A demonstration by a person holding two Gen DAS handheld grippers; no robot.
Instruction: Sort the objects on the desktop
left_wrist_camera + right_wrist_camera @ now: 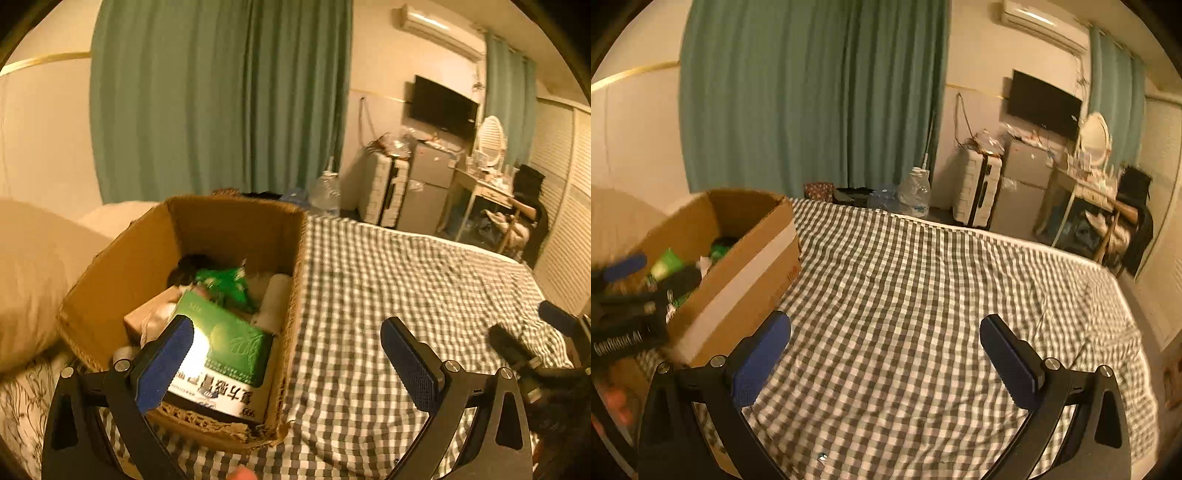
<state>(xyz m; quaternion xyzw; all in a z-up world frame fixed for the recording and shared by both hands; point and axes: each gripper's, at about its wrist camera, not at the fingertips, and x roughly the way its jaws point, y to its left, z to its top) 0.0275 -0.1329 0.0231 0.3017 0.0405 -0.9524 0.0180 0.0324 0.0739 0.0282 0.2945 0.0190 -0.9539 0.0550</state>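
My left gripper (pixel 288 354) stands spread wide with nothing between its pads, over the near edge of the cardboard box (pixel 122 266) at ten o'clock. Inside lies a green-and-white carton (pixel 229 347) among blurred items, perhaps a green packet. My right gripper (pixel 884 354) gapes empty over the checked bedspread (pixel 923 288).

Left hand-held gripper (pixel 288 354) wide apart, empty; right hand-held gripper (pixel 886 350) likewise.

Bedroom: checked bed (pixel 923 295), curtains (pixel 812 92)
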